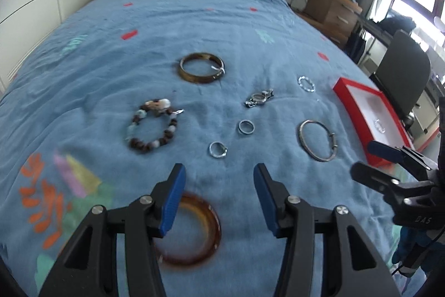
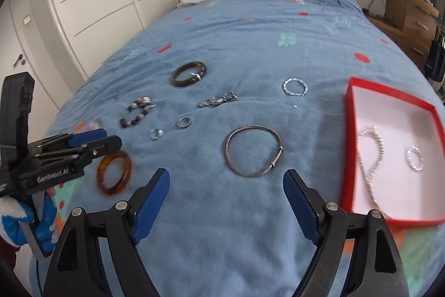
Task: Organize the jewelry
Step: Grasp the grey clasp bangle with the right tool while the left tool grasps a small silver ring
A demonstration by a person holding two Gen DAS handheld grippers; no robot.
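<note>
Left wrist view: the left gripper (image 1: 219, 195) hangs over the bed (image 1: 155, 27) near its foot edge, jaws released and holding nothing, the amber bangle (image 1: 198, 234) lying on the cover just below its left finger. Ahead lie a beaded bracelet (image 1: 152, 126), two small rings (image 1: 218, 149) (image 1: 246, 127), a watch (image 1: 258, 98), a dark bangle (image 1: 202, 67), a twisted silver ring (image 1: 306, 84) and a thin silver bangle (image 1: 318, 140); the red box (image 1: 351, 102) sits at the right edge, with the right gripper (image 1: 374, 160) beside it. Right wrist view: the right gripper (image 2: 226, 198) has its jaws spread, nothing between them, the thin silver bangle (image 2: 253, 151) just ahead. The red box (image 2: 389, 92) at the right edge holds a chain (image 2: 371, 157) and a ring (image 2: 415, 158). The left gripper (image 2: 107, 139), gripped by a gloved hand (image 2: 26, 223), shows at the left over the amber bangle (image 2: 114, 172).
</note>
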